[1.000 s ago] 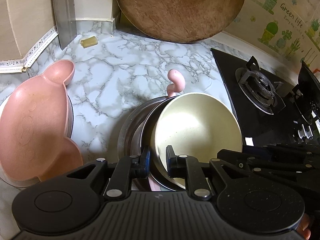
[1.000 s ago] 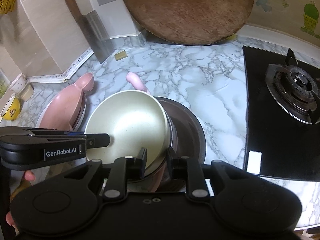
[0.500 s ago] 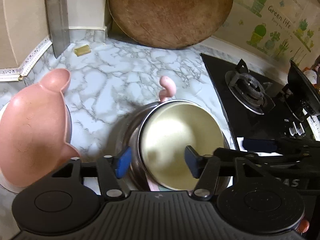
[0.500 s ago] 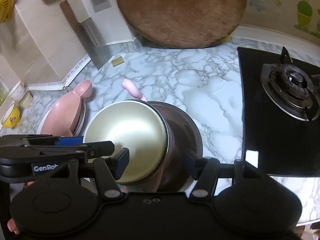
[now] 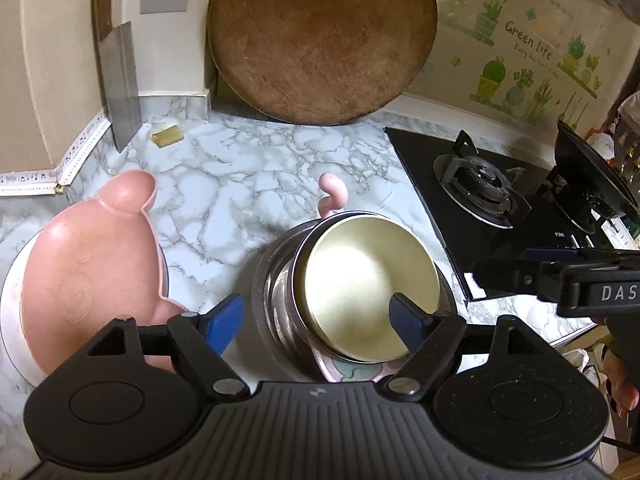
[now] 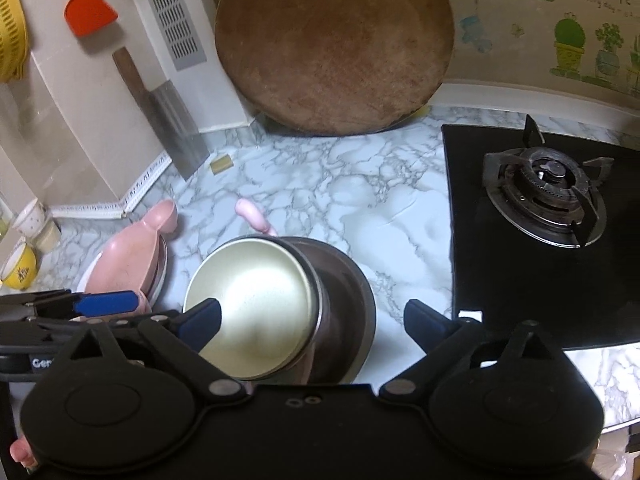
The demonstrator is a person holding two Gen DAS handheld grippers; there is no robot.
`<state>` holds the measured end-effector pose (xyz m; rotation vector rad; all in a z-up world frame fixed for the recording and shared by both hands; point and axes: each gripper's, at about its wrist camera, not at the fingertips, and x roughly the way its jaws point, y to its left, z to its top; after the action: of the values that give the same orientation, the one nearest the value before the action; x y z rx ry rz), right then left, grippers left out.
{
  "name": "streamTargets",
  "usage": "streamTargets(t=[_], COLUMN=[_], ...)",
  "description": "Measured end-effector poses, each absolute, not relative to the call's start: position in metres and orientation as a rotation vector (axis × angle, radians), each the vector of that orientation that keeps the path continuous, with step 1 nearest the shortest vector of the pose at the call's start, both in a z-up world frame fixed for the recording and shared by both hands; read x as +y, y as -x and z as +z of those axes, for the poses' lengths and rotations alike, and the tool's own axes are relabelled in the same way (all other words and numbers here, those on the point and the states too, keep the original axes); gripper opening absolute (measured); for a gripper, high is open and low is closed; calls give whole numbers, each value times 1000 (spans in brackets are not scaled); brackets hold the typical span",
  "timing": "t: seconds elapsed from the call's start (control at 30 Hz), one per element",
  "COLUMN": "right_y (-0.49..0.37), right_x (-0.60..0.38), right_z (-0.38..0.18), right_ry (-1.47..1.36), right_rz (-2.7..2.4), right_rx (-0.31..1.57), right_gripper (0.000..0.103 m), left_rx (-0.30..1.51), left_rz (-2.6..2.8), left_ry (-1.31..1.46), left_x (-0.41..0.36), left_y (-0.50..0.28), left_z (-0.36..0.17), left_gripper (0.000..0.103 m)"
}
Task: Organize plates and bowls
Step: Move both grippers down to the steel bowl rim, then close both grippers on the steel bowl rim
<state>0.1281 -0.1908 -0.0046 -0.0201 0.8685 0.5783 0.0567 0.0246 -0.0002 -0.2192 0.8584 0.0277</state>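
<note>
A cream bowl (image 5: 362, 280) rests nested in a stack of steel bowls (image 5: 280, 284) on a pink plate with a curled handle (image 5: 334, 196). It also shows in the right wrist view (image 6: 256, 304). My left gripper (image 5: 318, 320) is open above the stack's near side, holding nothing. My right gripper (image 6: 312, 320) is open and empty above the same stack. A pink animal-shaped plate (image 5: 92, 276) lies on a white plate (image 5: 10, 320) at the left.
A round wooden board (image 5: 320, 36) leans on the back wall. A cleaver (image 5: 120, 84) stands at the back left. A black gas hob (image 6: 548, 220) fills the right. Yellow cups (image 6: 18, 264) stand at the far left. The counter is marble (image 6: 360, 192).
Both grippers let go of the cream bowl, opened wide and drew back upward. The bowl settled flat into the steel bowl stack.
</note>
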Motion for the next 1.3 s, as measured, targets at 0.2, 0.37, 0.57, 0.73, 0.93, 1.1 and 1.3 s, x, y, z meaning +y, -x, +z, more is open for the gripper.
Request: streamTargets(t=[0.2,0.37,0.57,0.73,0.93,1.1,1.3], right_y=[-131,-142,-156,-162,-169,-175,-182], right_x=[-198,-202,-206,-207,-203,-200,-197], right_z=[-7,-22,-43,-54,-58,-59,-60], right_ry=[58,92,79,88,102,110,117], right_rz=[600,585,582,585,610,640,677], right_rx=[842,891,973,1010,1028,1030,1030], right_gripper=[102,102,98,92,88,87,87], left_rx=[899,953,960,936,894,848,909], left_rz=[75,150,230,303,355,359,370], left_ry=[282,363,364,390,425,404,461], left_x=[37,52,57,56,50,37,34], left_y=[-53,-56,-55,-47,-37,-27,-28], left_z=[-13,-30,-43,-46,-36,-21,-37], left_gripper=[80,80,80,80,80,80,80])
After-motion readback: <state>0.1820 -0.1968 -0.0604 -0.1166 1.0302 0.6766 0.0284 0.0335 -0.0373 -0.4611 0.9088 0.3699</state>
